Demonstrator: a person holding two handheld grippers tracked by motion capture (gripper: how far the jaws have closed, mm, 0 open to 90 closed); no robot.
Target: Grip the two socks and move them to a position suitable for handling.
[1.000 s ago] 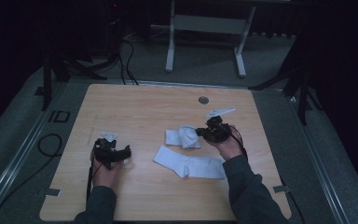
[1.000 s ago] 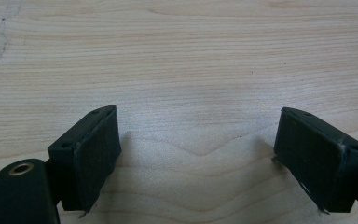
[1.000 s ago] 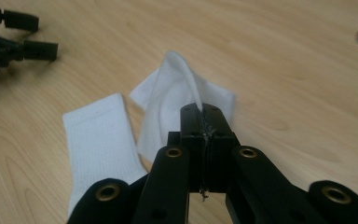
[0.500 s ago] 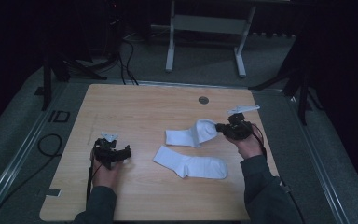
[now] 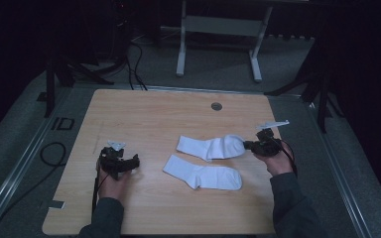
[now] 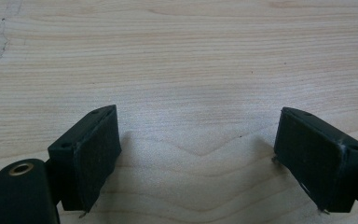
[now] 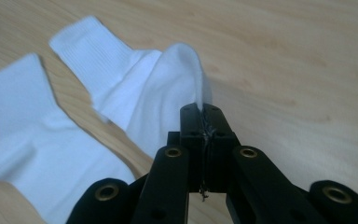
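Observation:
Two white socks lie on the wooden table (image 5: 154,114). The far sock (image 5: 211,147) (image 7: 144,98) is stretched out toward the right, its toe end lifted and pinched between the jaws of my right gripper (image 5: 249,146) (image 7: 200,114), which is shut on it. The near sock (image 5: 203,173) (image 7: 32,140) lies flat just in front of it. Well to the left, my left gripper (image 5: 131,162) (image 6: 198,154) rests low over bare wood, its jaws wide open with nothing between them.
A round grommet (image 5: 217,106) sits near the table's far edge. Beyond the table stand a white frame (image 5: 218,29) and floor cables (image 5: 134,59). Bare wood stretches between the left gripper and the socks.
My right gripper has moved right with the far sock's toe, unfolding the sock from a bunched heap into a stretched length. The left hand and the near sock stayed put.

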